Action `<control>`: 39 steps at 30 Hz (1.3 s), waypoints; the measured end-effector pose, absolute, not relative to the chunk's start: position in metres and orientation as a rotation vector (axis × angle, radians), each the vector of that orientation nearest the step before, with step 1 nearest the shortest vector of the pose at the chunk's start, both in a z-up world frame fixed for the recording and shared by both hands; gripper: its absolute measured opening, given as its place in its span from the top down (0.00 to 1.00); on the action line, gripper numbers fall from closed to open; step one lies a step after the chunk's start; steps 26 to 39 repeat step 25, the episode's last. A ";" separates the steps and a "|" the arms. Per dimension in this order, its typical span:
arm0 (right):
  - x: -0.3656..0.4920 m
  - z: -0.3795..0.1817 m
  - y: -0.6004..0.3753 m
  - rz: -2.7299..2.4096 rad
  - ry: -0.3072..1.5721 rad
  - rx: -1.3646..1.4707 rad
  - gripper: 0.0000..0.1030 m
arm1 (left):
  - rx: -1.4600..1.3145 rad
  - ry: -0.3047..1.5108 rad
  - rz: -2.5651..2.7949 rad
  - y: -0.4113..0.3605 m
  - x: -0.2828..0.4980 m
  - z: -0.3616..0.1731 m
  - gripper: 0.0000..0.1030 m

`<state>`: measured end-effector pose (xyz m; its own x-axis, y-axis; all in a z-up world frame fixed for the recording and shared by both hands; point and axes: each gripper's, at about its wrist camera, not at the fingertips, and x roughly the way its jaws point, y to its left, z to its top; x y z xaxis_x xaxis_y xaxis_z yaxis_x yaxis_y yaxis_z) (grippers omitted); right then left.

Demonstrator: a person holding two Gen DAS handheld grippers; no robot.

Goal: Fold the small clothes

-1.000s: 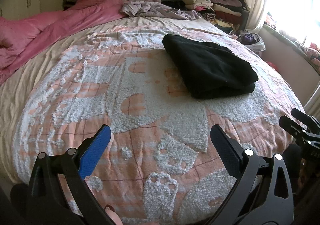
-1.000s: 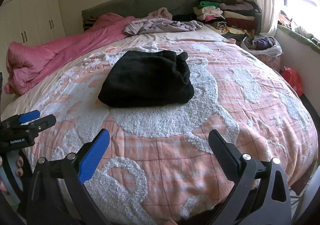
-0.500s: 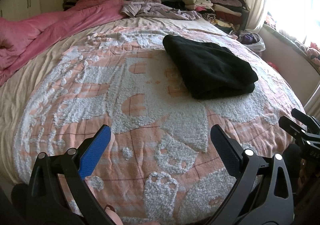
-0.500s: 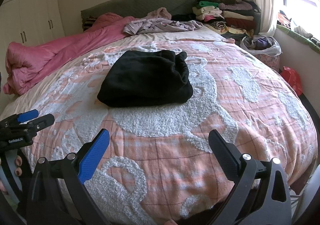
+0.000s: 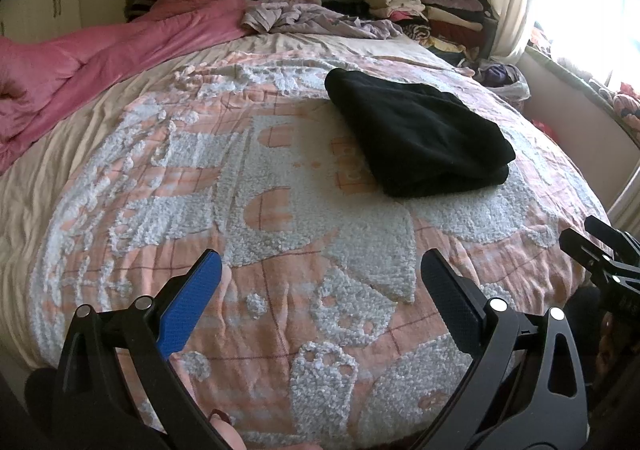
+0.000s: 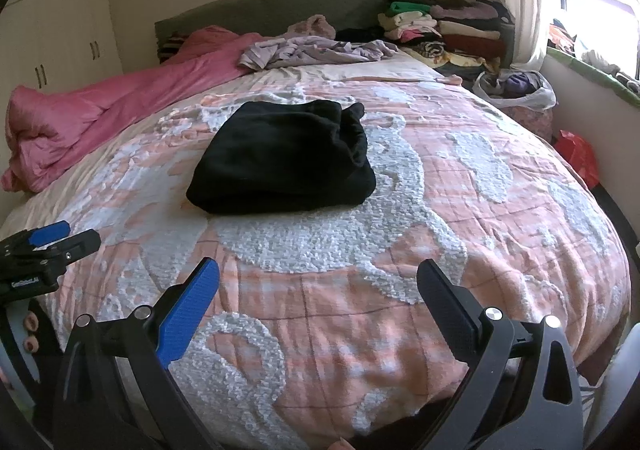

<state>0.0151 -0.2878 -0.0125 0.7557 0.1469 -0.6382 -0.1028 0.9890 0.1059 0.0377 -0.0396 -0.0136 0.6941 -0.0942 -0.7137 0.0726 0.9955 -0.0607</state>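
- A folded black garment lies on a pink-and-white tufted bedspread, toward the middle of the bed and well ahead of both grippers.
- From the right wrist camera the garment sits as a flat, roughly square bundle, with a bunched edge on its far right side.
- The left gripper hovers low over the near edge of the bed, its jaws spread wide and holding nothing; one finger has a blue pad, the other is black.
- The right gripper is likewise held at the foot of the bed with jaws wide apart and empty, bedspread showing between them.
- Each gripper appears at the edge of the other's view: the right one at the right margin of the left camera, the left one at the left margin of the right camera, where fingertips of a hand show below it.
- A pink duvet is heaped along the left side of the bed.
- Lilac clothes lie crumpled near the grey-green headboard.
- Stacks of folded clothes stand in the far right corner, beside a curtained window.
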 end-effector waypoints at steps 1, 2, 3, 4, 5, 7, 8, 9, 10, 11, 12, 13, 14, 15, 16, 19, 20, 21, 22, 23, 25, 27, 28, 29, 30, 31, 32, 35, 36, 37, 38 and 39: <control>0.015 -0.012 -0.288 0.131 0.702 0.068 0.04 | -0.027 0.800 -0.092 -0.040 0.037 -0.014 0.09; 0.015 -0.012 -0.291 0.125 0.702 0.075 0.04 | -0.021 0.801 -0.088 -0.039 0.038 -0.013 0.09; 0.015 -0.011 -0.292 0.116 0.700 0.079 0.04 | -0.018 0.804 -0.088 -0.040 0.038 -0.015 0.09; 0.015 -0.010 -0.294 0.107 0.698 0.084 0.04 | -0.019 0.810 -0.090 -0.040 0.039 -0.016 0.09; 0.014 -0.010 -0.298 0.096 0.698 0.093 0.04 | -0.022 0.818 -0.090 -0.038 0.040 -0.017 0.09; 0.012 -0.007 -0.311 0.055 0.686 0.114 0.04 | -0.013 0.829 -0.069 -0.038 0.042 -0.020 0.09; 0.010 -0.004 -0.323 0.017 0.675 0.134 0.04 | -0.002 0.835 -0.047 -0.035 0.044 -0.021 0.09; 0.008 -0.002 -0.333 -0.009 0.668 0.152 0.04 | 0.002 0.841 -0.034 -0.034 0.046 -0.022 0.09; 0.006 0.001 -0.346 -0.042 0.659 0.172 0.04 | -0.001 0.846 -0.022 -0.029 0.048 -0.023 0.09; 0.003 0.002 -0.360 -0.083 0.648 0.193 0.04 | -0.009 0.848 -0.009 -0.023 0.050 -0.024 0.09; -0.003 0.005 -0.381 -0.139 0.635 0.222 0.04 | -0.027 0.850 0.001 -0.014 0.052 -0.024 0.09; -0.008 0.007 -0.398 -0.184 0.624 0.245 0.04 | -0.040 0.850 0.010 -0.007 0.054 -0.024 0.09; -0.015 0.008 -0.417 -0.233 0.612 0.268 0.04 | -0.056 0.845 0.029 0.007 0.057 -0.023 0.09; -0.025 0.009 -0.444 -0.305 0.600 0.290 0.04 | -0.067 0.838 0.046 0.018 0.060 -0.021 0.09; -0.034 0.009 -0.465 -0.367 0.591 0.301 0.04 | -0.078 0.830 0.073 0.032 0.064 -0.020 0.09; -0.070 0.000 -0.541 -0.605 0.579 0.331 0.04 | -0.102 0.840 0.220 0.094 0.082 -0.020 0.09; -0.083 -0.005 -0.564 -0.689 0.591 0.340 0.04 | -0.107 0.850 0.284 0.127 0.090 -0.022 0.09; -0.102 -0.015 -0.597 -0.797 0.613 0.372 0.04 | -0.109 0.853 0.338 0.149 0.095 -0.023 0.09; -0.118 -0.024 -0.624 -0.869 0.629 0.406 0.04 | -0.111 0.854 0.403 0.175 0.100 -0.024 0.09; -0.130 -0.033 -0.644 -0.922 0.649 0.430 0.04 | -0.113 0.861 0.456 0.200 0.104 -0.027 0.09; -0.155 -0.058 -0.691 -1.059 0.735 0.485 0.04 | -0.122 0.871 0.591 0.257 0.114 -0.033 0.09; -0.155 -0.058 -0.691 -1.059 0.735 0.485 0.04 | -0.122 0.871 0.591 0.257 0.114 -0.033 0.09; -0.155 -0.058 -0.691 -1.059 0.735 0.485 0.04 | -0.122 0.871 0.591 0.257 0.114 -0.033 0.09; -0.155 -0.058 -0.691 -1.059 0.735 0.485 0.04 | -0.122 0.871 0.591 0.257 0.114 -0.033 0.09; -0.155 -0.058 -0.691 -1.059 0.735 0.485 0.04 | -0.122 0.871 0.591 0.257 0.114 -0.033 0.09; -0.155 -0.058 -0.691 -1.059 0.735 0.485 0.04 | -0.122 0.871 0.591 0.257 0.114 -0.033 0.09; -0.155 -0.058 -0.691 -1.059 0.735 0.485 0.04 | -0.122 0.871 0.591 0.257 0.114 -0.033 0.09; -0.155 -0.058 -0.691 -1.059 0.735 0.485 0.04 | -0.122 0.871 0.591 0.257 0.114 -0.033 0.09; -0.155 -0.058 -0.691 -1.059 0.735 0.485 0.04 | -0.122 0.871 0.591 0.257 0.114 -0.033 0.09; -0.155 -0.058 -0.691 -1.059 0.735 0.485 0.04 | -0.122 0.871 0.591 0.257 0.114 -0.033 0.09; -0.155 -0.058 -0.691 -1.059 0.735 0.485 0.04 | -0.122 0.871 0.591 0.257 0.114 -0.033 0.09; -0.155 -0.058 -0.691 -1.059 0.735 0.485 0.04 | -0.122 0.871 0.591 0.257 0.114 -0.033 0.09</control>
